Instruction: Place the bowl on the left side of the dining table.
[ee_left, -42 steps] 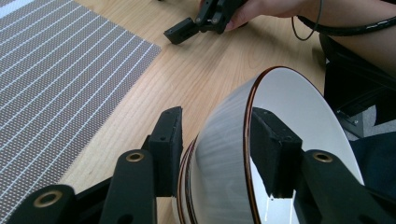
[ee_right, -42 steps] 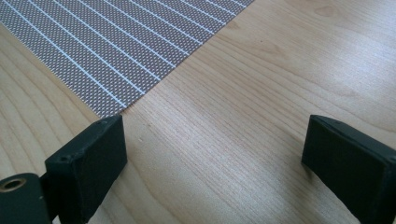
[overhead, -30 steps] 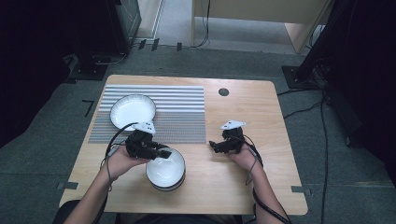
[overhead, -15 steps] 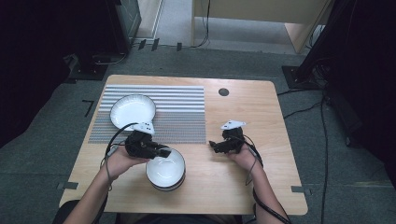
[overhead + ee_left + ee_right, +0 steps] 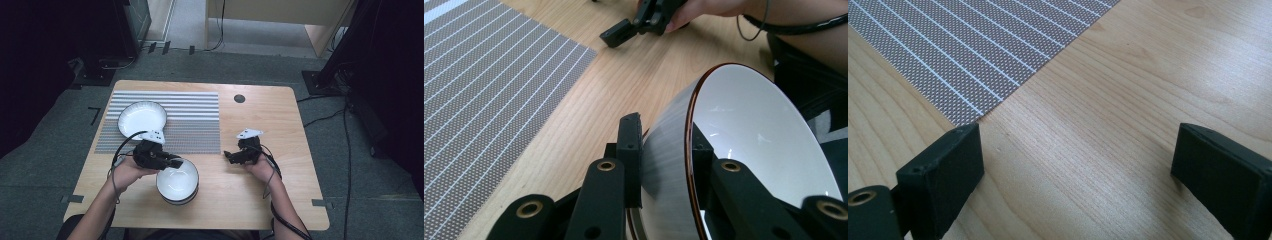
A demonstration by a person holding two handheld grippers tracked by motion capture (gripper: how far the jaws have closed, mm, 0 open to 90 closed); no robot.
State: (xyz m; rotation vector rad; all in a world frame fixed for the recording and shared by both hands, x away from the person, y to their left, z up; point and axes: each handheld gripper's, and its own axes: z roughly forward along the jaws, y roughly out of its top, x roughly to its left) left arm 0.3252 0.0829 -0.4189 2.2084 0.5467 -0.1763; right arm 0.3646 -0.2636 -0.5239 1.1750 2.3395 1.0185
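Observation:
A white bowl (image 5: 177, 182) with a dark rim stands on the wooden table (image 5: 260, 125) near its front edge. My left gripper (image 5: 175, 162) is shut on the bowl's left rim. In the left gripper view one jaw presses the grey outer wall and the other sits inside the bowl (image 5: 749, 130), with my left gripper (image 5: 664, 140) pinching the rim between them. My right gripper (image 5: 229, 156) rests to the right of the bowl, apart from it. In the right gripper view its jaws stand wide over bare wood, so my right gripper (image 5: 1078, 165) is open and holds nothing.
A second white bowl (image 5: 142, 117) sits on the striped grey mat (image 5: 190, 125) at the back left. A round cable hole (image 5: 239, 98) lies near the far edge. The mat's corner (image 5: 973, 117) is just ahead of the right jaws. My right gripper (image 5: 624, 32) also appears far off.

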